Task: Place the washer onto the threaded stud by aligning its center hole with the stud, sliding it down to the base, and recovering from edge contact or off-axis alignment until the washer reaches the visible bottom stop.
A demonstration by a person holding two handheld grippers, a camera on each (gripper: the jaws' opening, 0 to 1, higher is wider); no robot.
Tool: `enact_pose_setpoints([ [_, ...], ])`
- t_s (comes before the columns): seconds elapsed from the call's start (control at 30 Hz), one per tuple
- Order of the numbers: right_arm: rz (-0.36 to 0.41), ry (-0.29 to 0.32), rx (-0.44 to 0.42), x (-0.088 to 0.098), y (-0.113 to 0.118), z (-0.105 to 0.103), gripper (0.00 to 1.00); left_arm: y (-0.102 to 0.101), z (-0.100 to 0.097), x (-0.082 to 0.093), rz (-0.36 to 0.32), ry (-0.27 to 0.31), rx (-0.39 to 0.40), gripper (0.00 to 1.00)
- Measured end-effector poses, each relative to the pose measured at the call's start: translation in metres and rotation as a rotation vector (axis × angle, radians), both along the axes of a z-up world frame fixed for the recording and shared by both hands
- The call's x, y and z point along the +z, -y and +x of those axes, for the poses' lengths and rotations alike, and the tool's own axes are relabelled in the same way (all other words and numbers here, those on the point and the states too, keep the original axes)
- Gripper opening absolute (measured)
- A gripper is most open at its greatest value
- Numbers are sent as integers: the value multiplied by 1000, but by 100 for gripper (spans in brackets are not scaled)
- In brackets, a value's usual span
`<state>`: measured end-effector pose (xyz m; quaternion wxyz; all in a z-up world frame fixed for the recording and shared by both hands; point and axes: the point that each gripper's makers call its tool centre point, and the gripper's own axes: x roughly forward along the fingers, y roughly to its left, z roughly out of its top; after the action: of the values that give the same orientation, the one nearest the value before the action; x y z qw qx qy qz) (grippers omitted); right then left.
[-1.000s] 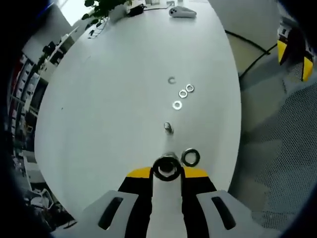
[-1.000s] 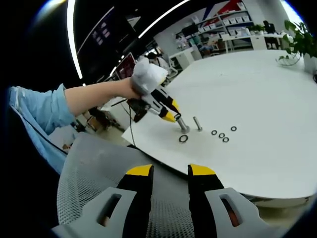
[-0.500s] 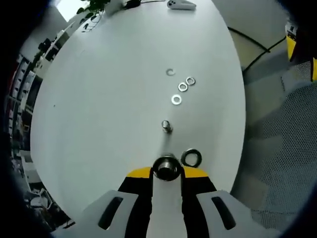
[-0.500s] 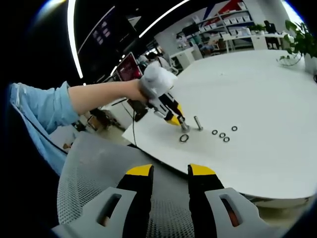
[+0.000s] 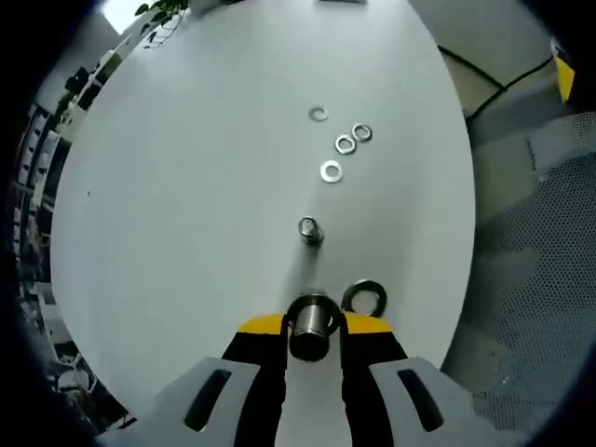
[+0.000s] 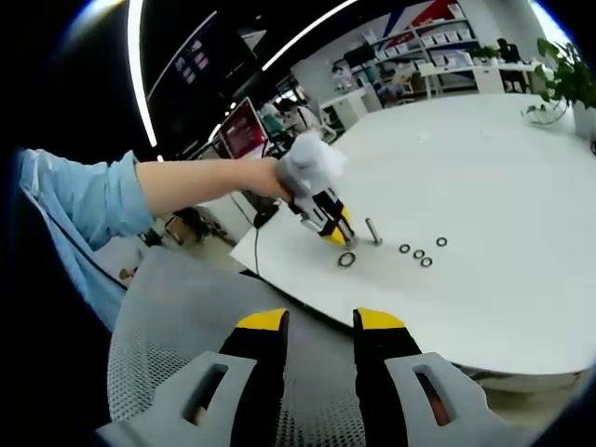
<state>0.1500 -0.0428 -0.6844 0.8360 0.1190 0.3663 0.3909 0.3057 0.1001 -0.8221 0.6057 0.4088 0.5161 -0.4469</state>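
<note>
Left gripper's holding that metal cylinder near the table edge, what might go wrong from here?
1. The dark ring lies right beside the left gripper; a swing may knock it off the table edge.
2. The stud stands upright just ahead of the cylinder; pushing forward may topple it.

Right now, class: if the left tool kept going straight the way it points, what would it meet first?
The left tool, shut on a metal cylinder, points at the upright threaded stud; it would probably meet that first, though depth is uncertain.

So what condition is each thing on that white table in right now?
Left gripper: shut on metal cylinder.
Right gripper: open, holding nothing, over a mesh chair.
Threaded stud: upright, bare.
Dark ring: flat beside the cylinder.
Three washers: flat, loose.
Split washer: flat, apart.
</note>
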Motion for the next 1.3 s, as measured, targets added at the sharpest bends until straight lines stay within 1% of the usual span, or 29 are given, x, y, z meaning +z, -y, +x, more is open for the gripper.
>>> enact_pose_setpoints([
  [0.13,-4,5,6,0,0,0,30,-1,-1,-6,10,-8,0,19],
  [0.3,-11,12,2,0,1,1,30,0,-1,-5,12,-15,8,19],
  [0.33,-11,19,5,0,1,2,30,0,0,-5,9,-15,7,20],
  [0.37,-11,17,8,0,1,1,30,0,-2,-5,2,-29,14,20],
  [0.4,-13,14,10,0,1,1,30,-2,-2,-5,10,-32,20,20],
  [0.47,-12,10,11,-1,0,0,30,0,-1,-5,-10,-31,29,20],
  [0.53,-12,10,17,-1,0,0,30,-1,-3,-1,-10,-25,15,20],
  [0.6,-14,9,21,-2,-1,-1,31,3,-2,3,-43,-10,39,18],
  [0.67,-11,11,18,-1,-1,0,31,2,-3,7,-42,-7,37,18],
  [0.83,-11,10,21,-1,-1,-1,31,1,-5,19,-64,20,43,21],
  [0.93,-10,10,22,-1,-1,-1,31,2,-6,30,-92,52,60,23],
  [1.1,-11,11,20,-1,-1,0,31,-4,-14,51,-122,93,84,24],
  [1.17,-10,14,19,-1,-1,0,31,-8,-20,59,-134,105,98,24],
  [1.3,-6,17,23,0,-2,0,31,-18,-32,74,-150,146,131,24],
])
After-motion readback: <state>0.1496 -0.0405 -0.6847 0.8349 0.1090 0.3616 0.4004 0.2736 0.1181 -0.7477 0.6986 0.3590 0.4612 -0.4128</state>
